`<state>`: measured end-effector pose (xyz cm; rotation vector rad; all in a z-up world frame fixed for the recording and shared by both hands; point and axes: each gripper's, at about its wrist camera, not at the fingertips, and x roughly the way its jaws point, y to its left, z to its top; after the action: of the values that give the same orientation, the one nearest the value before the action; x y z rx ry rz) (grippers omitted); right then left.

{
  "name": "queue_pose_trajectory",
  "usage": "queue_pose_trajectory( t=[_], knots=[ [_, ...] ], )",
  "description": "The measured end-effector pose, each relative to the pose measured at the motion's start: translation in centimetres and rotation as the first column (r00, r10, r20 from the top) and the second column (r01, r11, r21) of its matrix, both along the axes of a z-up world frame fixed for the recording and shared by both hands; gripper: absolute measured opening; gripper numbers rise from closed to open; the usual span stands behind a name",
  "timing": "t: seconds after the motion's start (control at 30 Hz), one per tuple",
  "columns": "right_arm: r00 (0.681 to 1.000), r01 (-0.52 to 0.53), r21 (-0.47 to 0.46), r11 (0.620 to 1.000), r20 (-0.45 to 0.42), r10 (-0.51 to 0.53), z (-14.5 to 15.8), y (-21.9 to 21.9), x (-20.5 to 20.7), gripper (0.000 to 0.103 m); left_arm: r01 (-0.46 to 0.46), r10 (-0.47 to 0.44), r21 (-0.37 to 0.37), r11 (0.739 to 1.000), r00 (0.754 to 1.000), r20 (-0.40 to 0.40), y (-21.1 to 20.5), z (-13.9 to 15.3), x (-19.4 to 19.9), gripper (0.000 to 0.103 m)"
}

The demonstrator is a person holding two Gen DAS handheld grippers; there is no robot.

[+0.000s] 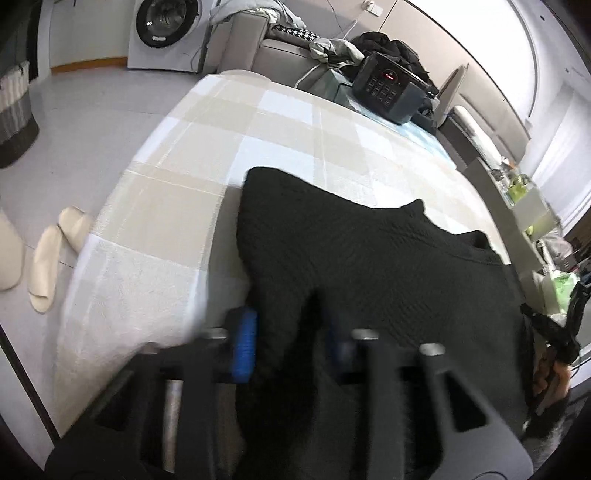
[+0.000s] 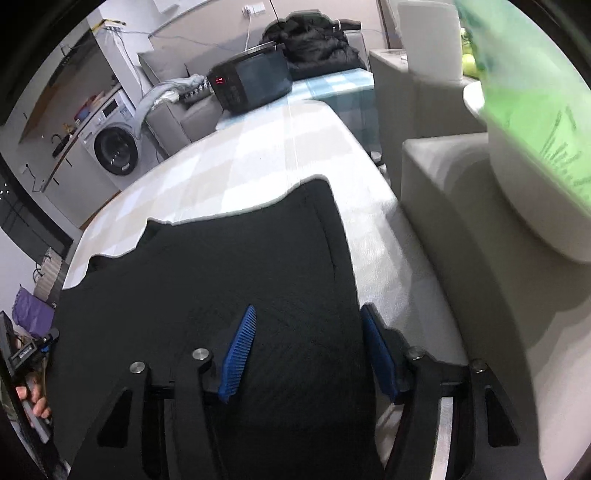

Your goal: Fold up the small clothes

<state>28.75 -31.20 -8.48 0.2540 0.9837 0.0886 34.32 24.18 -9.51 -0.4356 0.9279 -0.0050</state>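
A black textured garment (image 1: 369, 258) lies spread on a table with a pale checked cloth (image 1: 221, 129). My left gripper (image 1: 290, 343) is at the garment's near left part; a raised bunch of the black cloth fills the narrow gap between its blue pads (image 1: 243, 343), though the view is blurred. In the right wrist view the same garment (image 2: 240, 258) reaches to the right table edge (image 2: 388, 258). My right gripper (image 2: 306, 354) stands open over its near right edge, with flat cloth between the blue pads (image 2: 236, 354), which are apart.
A black appliance with a red display (image 1: 388, 86) sits at the table's far end, with dark clothes heaped behind it. A white seat (image 2: 461, 221) and a green bag (image 2: 535, 92) crowd the right side. Slippers (image 1: 55, 251) lie on the floor at left, a washing machine (image 1: 162, 29) beyond.
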Motion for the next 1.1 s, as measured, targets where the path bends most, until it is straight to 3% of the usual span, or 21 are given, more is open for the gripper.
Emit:
queue_pose_trajectory(
  t=[0.03, 0.07, 0.13, 0.23, 0.33, 0.4, 0.5, 0.57, 0.63, 0.83, 0.9, 0.97, 1.03, 1.1],
  knots=[
    [1.0, -0.029, 0.024, 0.999, 0.001, 0.029, 0.1, 0.2, 0.0, 0.014, 0.001, -0.001, -0.004, 1.0, 1.0, 0.02, -0.1, 0.2, -0.1, 0.015],
    [0.999, -0.052, 0.045, 0.998, 0.012, 0.051, 0.3, 0.4, 0.0, 0.014, 0.016, -0.016, 0.002, 1.0, 0.999, 0.044, -0.3, 0.5, -0.3, 0.014],
    [0.995, -0.076, -0.003, 0.997, 0.065, 0.076, 1.2, 1.1, -0.5, 0.011, 0.031, -0.035, 0.04, 0.999, 0.995, 0.097, -0.9, 1.5, -0.9, 0.014],
    [0.982, -0.127, -0.039, 0.991, 0.138, 0.131, 2.5, 1.8, -1.3, 0.011, 0.03, -0.035, 0.055, 0.998, 0.995, 0.097, -1.0, 1.6, -0.3, 0.014],
    [0.994, -0.058, -0.145, 0.988, 0.088, 0.071, 1.6, 1.6, -0.5, 0.01, 0.004, -0.004, 0.038, 0.999, 1.0, 0.007, -0.4, -0.2, 1.0, 0.015],
    [0.999, 0.019, -0.218, 0.976, 0.034, -0.012, 0.4, 0.8, 0.2, 0.01, -0.004, 0.003, 0.042, 0.999, 1.0, 0.014, -0.3, -0.2, 0.8, 0.017],
    [0.999, 0.03, -0.092, 0.995, 0.025, -0.028, 0.5, -0.4, 0.0, 0.021, 0.004, -0.006, 0.086, 0.996, 1.0, 0.022, -0.7, 0.2, 0.8, 0.023],
    [0.999, 0.025, -0.07, 0.997, 0.03, -0.023, 0.8, -0.6, -0.1, 0.041, -0.005, 0.004, 0.089, 0.996, 1.0, 0.012, -0.6, 0.2, 1.0, 0.035],
    [0.999, 0.012, -0.055, 0.998, 0.048, -0.009, 1.0, -0.5, 0.0, 0.051, -0.017, 0.017, 0.052, 0.998, 1.0, 0.0, -0.2, -0.2, 1.7, 0.036],
    [0.999, 0.048, 0.029, 0.998, 0.01, -0.048, -0.2, -1.0, 2.7, 0.05, -0.03, 0.03, 0.018, 0.999, 0.999, -0.01, 0.0, -0.4, 4.0, 0.037],
    [0.998, 0.056, 0.031, 0.998, -0.002, -0.056, -0.3, -0.6, 3.3, 0.044, -0.02, 0.02, 0.037, 0.999, 1.0, -0.009, -0.3, -0.5, 4.6, 0.032],
    [0.999, 0.04, 0.022, 0.999, 0.007, -0.04, 0.1, 0.0, 3.3, 0.024, -0.009, 0.009, 0.044, 0.999, 1.0, 0.004, -0.6, -0.2, 4.6, 0.023],
    [0.999, 0.03, -0.027, 0.999, 0.03, -0.029, 0.7, 0.8, 3.3, 0.013, 0.003, -0.004, 0.029, 1.0, 0.999, 0.05, -0.7, 0.5, 4.1, 0.017],
    [0.996, -0.013, -0.04, 0.999, 0.093, 0.017, 1.8, 1.5, 2.7, 0.012, 0.018, -0.022, 0.037, 0.999, 0.993, 0.117, -1.0, 1.6, 3.3, 0.017]
  ],
)
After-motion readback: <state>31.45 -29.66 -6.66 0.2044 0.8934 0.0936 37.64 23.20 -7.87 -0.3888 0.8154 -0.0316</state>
